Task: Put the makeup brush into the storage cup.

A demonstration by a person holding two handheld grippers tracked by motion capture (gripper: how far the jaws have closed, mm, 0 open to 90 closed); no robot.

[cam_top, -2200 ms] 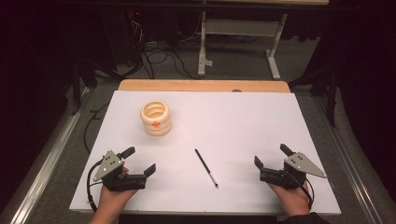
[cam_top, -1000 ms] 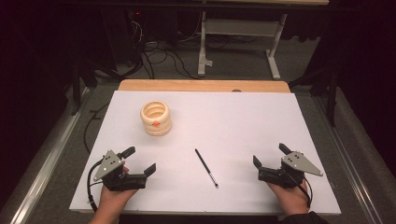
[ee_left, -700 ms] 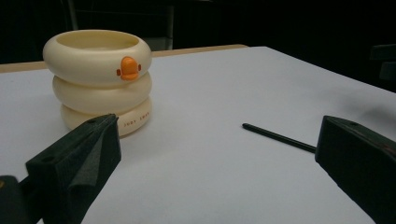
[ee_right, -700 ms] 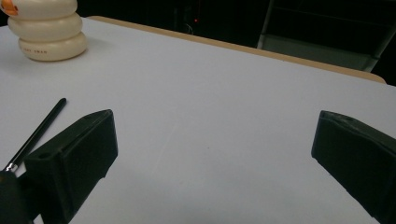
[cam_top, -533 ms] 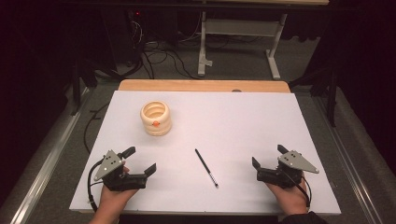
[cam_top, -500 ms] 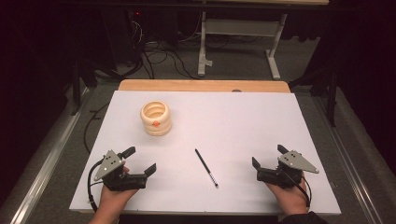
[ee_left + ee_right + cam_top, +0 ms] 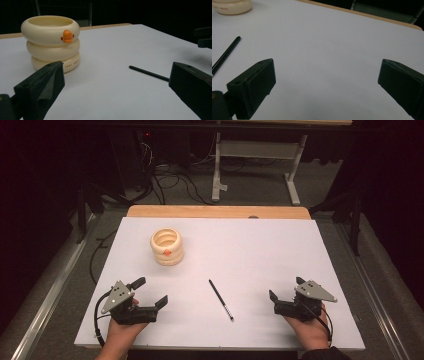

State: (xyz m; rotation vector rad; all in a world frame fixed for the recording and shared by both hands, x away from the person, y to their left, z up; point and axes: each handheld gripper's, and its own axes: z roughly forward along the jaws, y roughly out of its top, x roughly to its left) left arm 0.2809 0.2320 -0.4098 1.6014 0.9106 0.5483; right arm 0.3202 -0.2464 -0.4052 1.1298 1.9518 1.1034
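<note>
Pen: flat on the white counter, between the two tongs, touching neither.
Left tongs: jaws wide apart, empty.
Right tongs: jaws wide apart, empty.
Cup: cream, standing behind the pen.

A thin black pen lies flat on the white table, near the front edge and about midway between the left and right edges, slanting from far-left to near-right with a pale band near its near end. A cream cup of three stacked rings, with an orange duck bill on its side, stands upright toward the far left corner, well apart from the pen.
</note>
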